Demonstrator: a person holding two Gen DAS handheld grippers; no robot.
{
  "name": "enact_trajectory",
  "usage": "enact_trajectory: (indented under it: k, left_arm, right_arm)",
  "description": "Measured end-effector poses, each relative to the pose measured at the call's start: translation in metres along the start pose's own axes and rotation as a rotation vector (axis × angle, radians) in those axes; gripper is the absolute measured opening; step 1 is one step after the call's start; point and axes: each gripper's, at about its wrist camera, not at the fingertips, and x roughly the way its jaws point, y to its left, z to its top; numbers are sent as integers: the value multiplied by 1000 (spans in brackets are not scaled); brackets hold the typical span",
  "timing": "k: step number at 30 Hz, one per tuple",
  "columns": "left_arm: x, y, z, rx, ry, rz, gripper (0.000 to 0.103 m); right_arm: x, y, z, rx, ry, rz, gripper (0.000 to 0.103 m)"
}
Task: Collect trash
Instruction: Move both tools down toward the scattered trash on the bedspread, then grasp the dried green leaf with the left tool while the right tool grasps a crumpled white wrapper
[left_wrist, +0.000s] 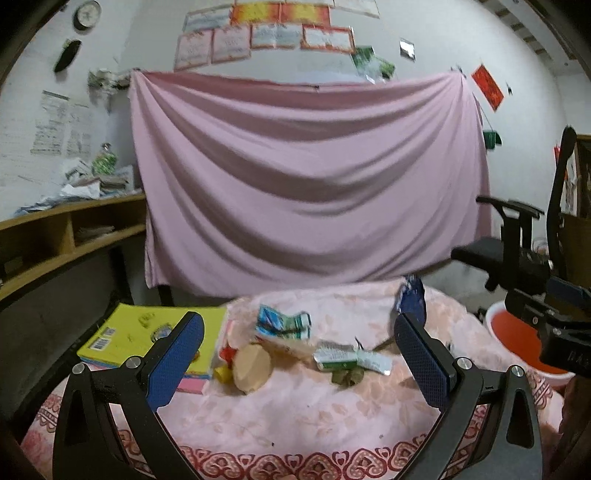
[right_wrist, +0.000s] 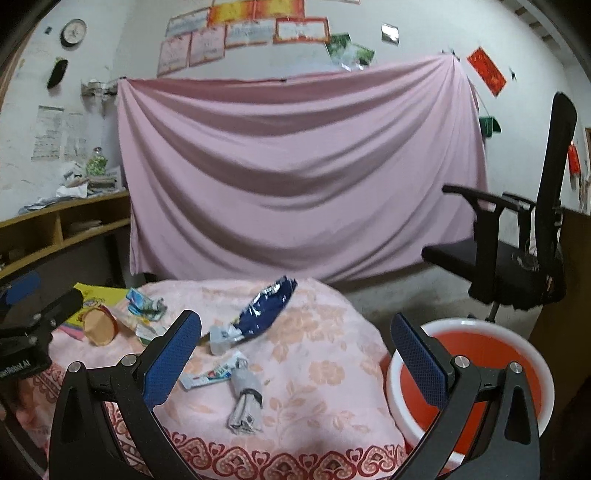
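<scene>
Dim, flat indoor light fills both wrist views, with soft shadows pooling in the folds of the pink sheet (left_wrist: 310, 177) on the wall. Fisheye distortion bows the shelf (left_wrist: 70, 236) and the office chair (right_wrist: 517, 236) toward dark, vignetted corners. The left view is smeared by motion blur, worst on the wall papers (left_wrist: 266, 37); the right view is somewhat sharper.

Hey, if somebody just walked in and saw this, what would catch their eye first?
Probably the big pink sheet draped across the back wall. Next, the trash scattered over the floral tablecloth, especially the crumpled dark blue foil wrapper near the middle. Then the red basin with a white rim, right of the table.
</scene>
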Motion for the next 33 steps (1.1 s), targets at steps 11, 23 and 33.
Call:
enact_trajectory:
  k: [11, 23, 33]
  left_arm:
    - [51, -3, -10, -19, 263, -94, 92]
    - [85, -13, -18, -45, 456, -217, 39]
    - [86, -2, -18, -127, 480, -254, 3]
  right_arm:
    - [35, -2, -13, 48, 247, 99, 99]
    - [52, 15, -26, 4, 395, 188, 76]
    - [58, 16, -30, 2, 446, 211, 36]
